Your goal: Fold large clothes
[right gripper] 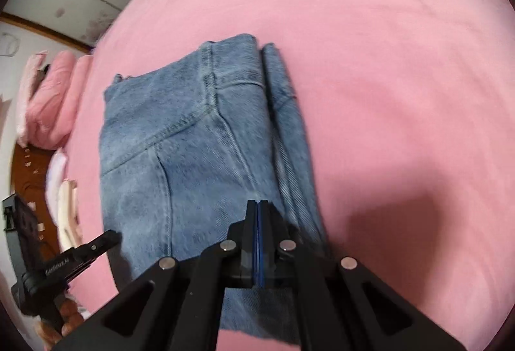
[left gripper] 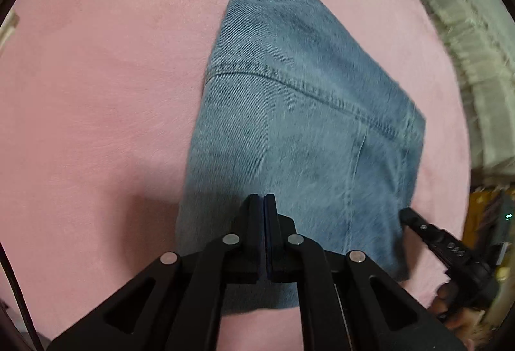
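Observation:
A pair of light blue denim jeans (left gripper: 289, 112) lies folded into a compact stack on the pink bed sheet (left gripper: 96, 77). My left gripper (left gripper: 264, 199) is shut and empty, hovering over the near part of the jeans. In the right wrist view the folded jeans (right gripper: 193, 151) show a thicker folded edge along their right side. My right gripper (right gripper: 257, 204) is shut and empty, above the near right part of the jeans. Each gripper shows in the other's view, the right one (left gripper: 405, 215) at the jeans' right edge, the left one (right gripper: 111, 236) at their left edge.
The pink sheet (right gripper: 386, 61) spreads wide to the right and far side. A white fringed fabric (left gripper: 476, 61) lies past the bed's right edge. Pink folded bedding (right gripper: 51, 99) and pale cloths (right gripper: 64, 209) sit at the left edge by a wooden floor.

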The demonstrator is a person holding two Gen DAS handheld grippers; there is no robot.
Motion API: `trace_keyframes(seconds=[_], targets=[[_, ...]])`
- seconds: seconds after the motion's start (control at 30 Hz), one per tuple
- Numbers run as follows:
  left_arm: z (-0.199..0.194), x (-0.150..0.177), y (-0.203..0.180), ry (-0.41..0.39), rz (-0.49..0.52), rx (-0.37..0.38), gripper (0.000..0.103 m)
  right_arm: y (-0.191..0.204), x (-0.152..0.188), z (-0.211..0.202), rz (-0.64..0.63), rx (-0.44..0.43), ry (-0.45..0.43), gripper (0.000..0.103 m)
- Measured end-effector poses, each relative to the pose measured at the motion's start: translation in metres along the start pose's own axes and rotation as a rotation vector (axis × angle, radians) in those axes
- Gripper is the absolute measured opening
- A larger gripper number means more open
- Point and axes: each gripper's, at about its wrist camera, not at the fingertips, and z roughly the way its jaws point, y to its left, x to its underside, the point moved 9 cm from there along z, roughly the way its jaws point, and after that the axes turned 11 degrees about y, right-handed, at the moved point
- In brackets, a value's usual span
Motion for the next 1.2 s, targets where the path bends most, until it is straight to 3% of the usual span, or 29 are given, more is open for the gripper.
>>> trace_keyframes(seconds=[0.07,0.17,0.2,0.23,0.3,0.37,0.6,0.73,0.9,1.2], targets=[[-0.004,0.007,0.0,-0.018,0.012,-0.062,0.005,-0.003,0.01,-0.003,0.017,0.032,0.018,0.003],[0.0,0.013,-0.011,0.014,0.051,-0.081,0.025,0.001,0.028,-0.004,0.044,0.039,0.087,0.004],[0.0,0.016,-0.016,0.029,0.061,-0.081,0.037,0.003,0.033,-0.006,0.052,0.041,0.099,0.005],[-0.003,0.019,-0.018,0.042,0.061,-0.075,0.058,0.005,0.04,-0.009,0.054,0.05,0.112,0.011],[-0.006,0.025,-0.021,0.056,0.035,-0.105,0.088,0.012,0.051,-0.011,0.036,0.072,0.131,0.031],[-0.013,0.032,-0.021,0.051,0.038,-0.146,0.089,0.025,0.055,-0.015,-0.002,0.088,0.118,0.048],[-0.032,0.069,-0.016,0.099,0.125,-0.255,0.089,0.053,0.076,-0.039,-0.102,0.133,0.128,0.064],[-0.042,0.086,-0.018,0.115,0.142,-0.24,0.09,0.066,0.085,-0.048,-0.161,0.142,0.126,0.073],[-0.048,0.098,-0.014,0.144,0.148,-0.24,0.092,0.074,0.097,-0.053,-0.225,0.167,0.155,0.076],[-0.059,0.094,-0.013,0.109,0.136,-0.252,0.092,0.08,0.099,-0.062,-0.27,0.19,0.146,0.08]])
